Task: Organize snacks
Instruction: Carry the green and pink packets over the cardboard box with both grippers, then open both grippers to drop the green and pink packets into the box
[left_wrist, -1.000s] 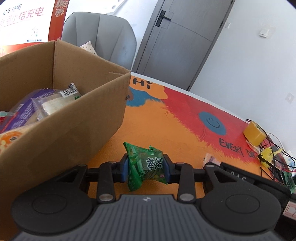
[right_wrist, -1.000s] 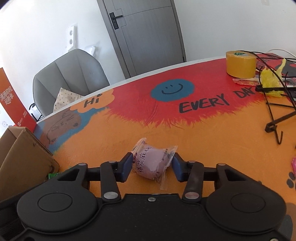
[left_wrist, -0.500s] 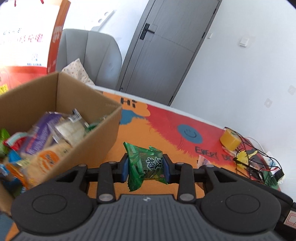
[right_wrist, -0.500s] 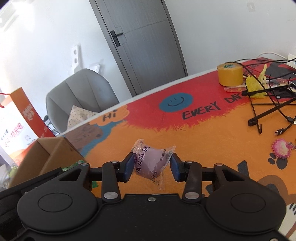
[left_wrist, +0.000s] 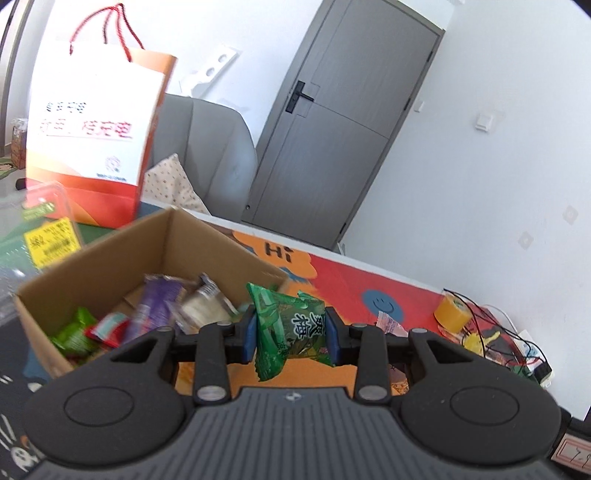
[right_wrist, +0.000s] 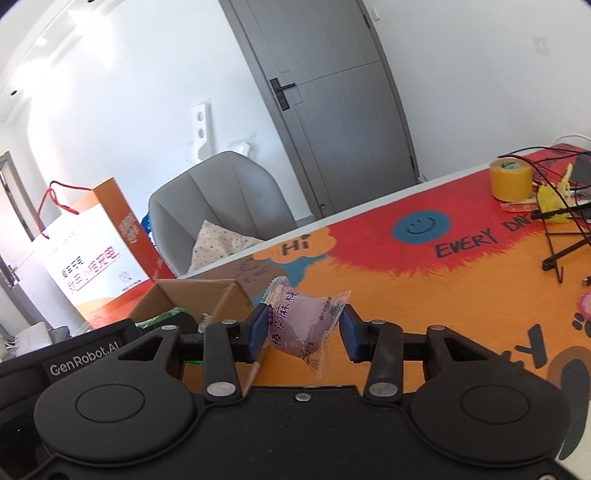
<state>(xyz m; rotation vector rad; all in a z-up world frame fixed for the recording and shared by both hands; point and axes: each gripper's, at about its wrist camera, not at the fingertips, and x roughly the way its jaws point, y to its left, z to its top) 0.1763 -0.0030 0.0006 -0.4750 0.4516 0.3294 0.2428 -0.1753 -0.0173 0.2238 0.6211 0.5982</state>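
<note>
The cardboard box (left_wrist: 155, 258) sits ahead and left of the left gripper (left_wrist: 290, 332), which clamps a green snack packet (left_wrist: 291, 328) (crinkled, with Chinese print) above the box's near corner. Further right, the right gripper (right_wrist: 304, 330) pinches a purple mochi packet (right_wrist: 303, 325) above the orange mat (right_wrist: 424, 295); the yellow tape roll (right_wrist: 511, 179) stands far ahead-right.

Now raised higher above the counter (left_wrist: 369, 280) with the green packet (left_wrist: 290, 328) in the left claw (left_wrist: 290, 334), looking down into the cardboard box (left_wrist: 192, 236) rather than at its side. Likewise lifted on the right claw (right_wrist: 304, 328) with the purple packet (right_wrist: 303, 325), box and paper bag (right_wrist: 92, 254) newly in view.
</note>
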